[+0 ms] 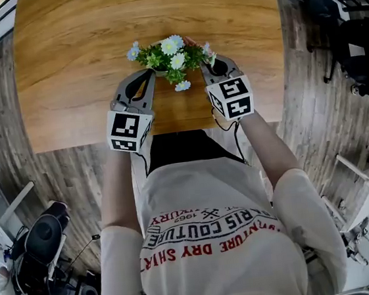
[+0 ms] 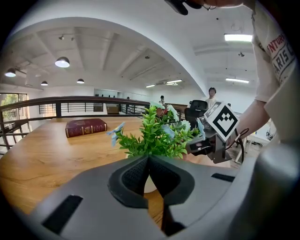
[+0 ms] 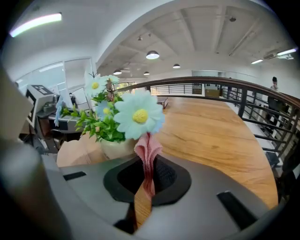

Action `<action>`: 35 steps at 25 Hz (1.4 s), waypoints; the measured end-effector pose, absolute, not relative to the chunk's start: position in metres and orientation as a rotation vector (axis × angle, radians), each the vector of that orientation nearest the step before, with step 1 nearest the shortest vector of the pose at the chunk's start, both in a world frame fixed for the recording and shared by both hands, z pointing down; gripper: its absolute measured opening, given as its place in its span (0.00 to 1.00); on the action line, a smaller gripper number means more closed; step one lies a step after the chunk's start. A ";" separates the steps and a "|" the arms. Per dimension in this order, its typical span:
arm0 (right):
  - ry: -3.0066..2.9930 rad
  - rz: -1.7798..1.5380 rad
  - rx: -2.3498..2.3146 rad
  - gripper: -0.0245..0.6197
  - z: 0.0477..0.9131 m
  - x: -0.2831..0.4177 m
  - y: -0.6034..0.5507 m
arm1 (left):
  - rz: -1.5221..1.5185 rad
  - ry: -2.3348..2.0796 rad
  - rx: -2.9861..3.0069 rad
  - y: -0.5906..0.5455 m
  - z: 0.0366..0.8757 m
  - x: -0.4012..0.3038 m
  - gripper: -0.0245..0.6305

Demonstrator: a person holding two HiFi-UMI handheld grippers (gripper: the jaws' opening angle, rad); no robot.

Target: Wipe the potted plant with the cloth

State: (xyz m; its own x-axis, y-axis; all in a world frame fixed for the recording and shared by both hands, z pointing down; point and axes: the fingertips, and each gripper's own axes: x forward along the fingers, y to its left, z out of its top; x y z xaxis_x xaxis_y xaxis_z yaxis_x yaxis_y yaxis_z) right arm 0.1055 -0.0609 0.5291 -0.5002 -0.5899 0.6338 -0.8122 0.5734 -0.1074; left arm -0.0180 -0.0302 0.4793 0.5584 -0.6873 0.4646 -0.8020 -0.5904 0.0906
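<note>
A potted plant (image 1: 171,58) with green leaves and pale blue and white flowers stands near the front edge of the wooden table (image 1: 68,57). My left gripper (image 1: 149,73) is just left of the plant, shut with nothing between its jaws; in the left gripper view (image 2: 149,160) the leaves (image 2: 157,136) and the white pot (image 2: 150,183) sit right ahead. My right gripper (image 1: 210,62) is at the plant's right side, shut on a pink cloth (image 3: 147,157) that stands up between the jaws. A pale daisy (image 3: 138,116) and the pot (image 3: 117,148) are close in front of it.
A dark red book (image 2: 86,127) lies at the table's far side. A black railing (image 3: 220,89) runs beyond the table. Chairs and equipment (image 1: 40,242) stand on the wood-plank floor around me. People stand far off in the room (image 2: 212,96).
</note>
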 end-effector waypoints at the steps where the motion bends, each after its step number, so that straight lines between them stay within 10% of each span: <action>1: -2.285 0.521 1.079 0.09 0.529 0.099 -0.060 | 0.570 -1.223 2.500 -0.030 0.481 -0.018 0.06; 35: -2.340 0.530 0.832 0.10 0.535 0.004 0.002 | 0.534 -0.976 2.606 -0.033 0.485 -0.018 0.06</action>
